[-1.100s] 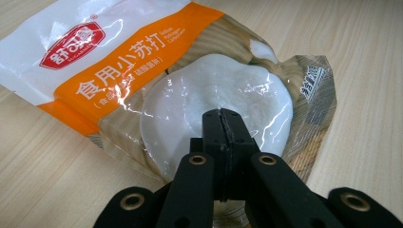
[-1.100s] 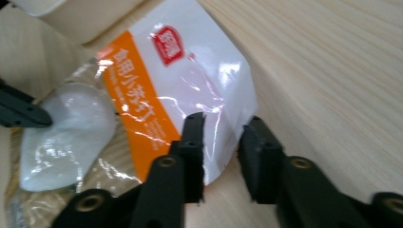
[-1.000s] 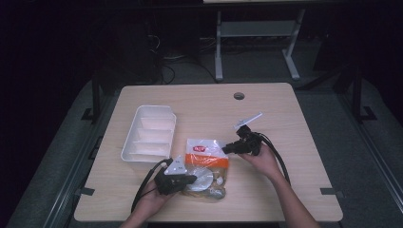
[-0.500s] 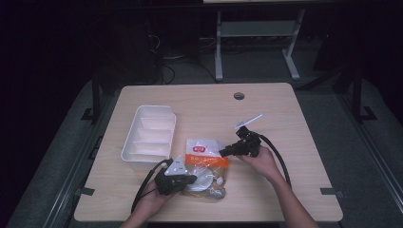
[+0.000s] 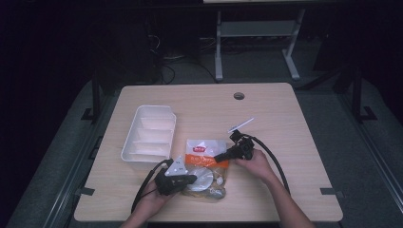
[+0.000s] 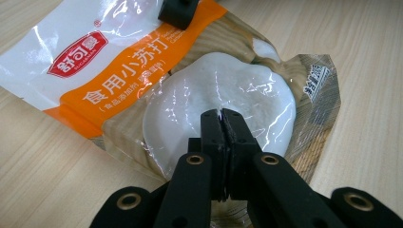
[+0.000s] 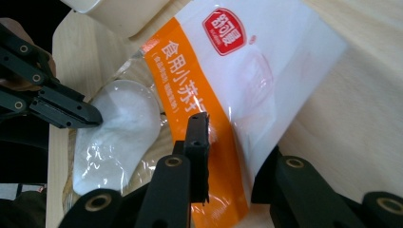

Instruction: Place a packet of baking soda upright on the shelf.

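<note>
Wooden table (image 5: 285,123) first: it carries everything, with bare board along its far edge and down its right side, so the widest room lies there. White tray (image 5: 149,137) (four compartments) sits near the left edge, long axis running from near edge to far edge. Just right of it, close to the near edge, lies the bag (image 5: 206,166), flat on the board; its long axis also runs near to far, the white-and-orange printed end toward the far edge and the clear end with the white powder lump toward the near edge. A small white strip (image 5: 241,125) lies just beyond the bag, toward the table's middle.

Left gripper (image 5: 190,179) reaches in from the near edge and lies on the bag's clear end; in the left gripper view its jaws are pressed together, with a pinch of clear film over the powder at their tips. Right gripper (image 7: 233,142) comes from the bag's right side; its jaws have just been opening and now straddle the printed right edge, one over the orange band, one under the edge, pads not pressing.
</note>
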{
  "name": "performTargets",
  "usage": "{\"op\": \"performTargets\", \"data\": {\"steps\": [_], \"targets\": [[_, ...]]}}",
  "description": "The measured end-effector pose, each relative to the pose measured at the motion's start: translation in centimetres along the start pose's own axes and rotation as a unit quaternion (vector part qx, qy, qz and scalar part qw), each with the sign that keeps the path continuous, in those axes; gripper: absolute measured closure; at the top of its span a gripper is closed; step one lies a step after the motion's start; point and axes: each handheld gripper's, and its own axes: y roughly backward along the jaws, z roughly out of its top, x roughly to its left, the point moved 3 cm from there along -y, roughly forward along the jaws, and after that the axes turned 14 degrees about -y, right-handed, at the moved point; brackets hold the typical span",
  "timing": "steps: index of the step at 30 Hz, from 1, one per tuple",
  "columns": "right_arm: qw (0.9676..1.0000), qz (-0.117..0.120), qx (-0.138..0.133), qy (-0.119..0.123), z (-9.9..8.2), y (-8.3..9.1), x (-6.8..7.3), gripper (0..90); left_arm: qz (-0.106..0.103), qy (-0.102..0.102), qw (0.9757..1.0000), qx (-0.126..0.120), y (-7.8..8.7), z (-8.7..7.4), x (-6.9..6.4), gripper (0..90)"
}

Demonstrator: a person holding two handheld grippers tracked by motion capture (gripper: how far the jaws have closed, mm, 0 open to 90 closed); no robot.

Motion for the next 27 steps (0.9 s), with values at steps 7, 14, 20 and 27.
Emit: {"op": "performTargets", "data": {"steps": [7, 14, 20, 27], "targets": [[0.9999, 0.005, -0.007, 0.006, 0.2, -0.2, 0.2, 85.0, 0.008, -0.001, 1.0, -0.001, 0.0, -0.1, 0.0, 83.3], [0.9997, 0.002, -0.016, 0.017, 0.3, 0.1, 0.6, 88.7, 0.017, 0.004, 0.9998, 0.004, 0.2, 0.0, 0.2, 74.9], [0.9991, 0.007, -0.029, 0.028, 0.5, 0.8, 1.6, 89.2, 0.023, 0.0, 0.9997, -0.01, 0.5, 0.4, -0.1, 70.7], [0.9986, 0.01, -0.037, 0.036, 0.5, 1.4, 2.2, 89.4, 0.027, -0.001, 0.9992, -0.029, 1.0, 0.6, -0.1, 68.4]]}}
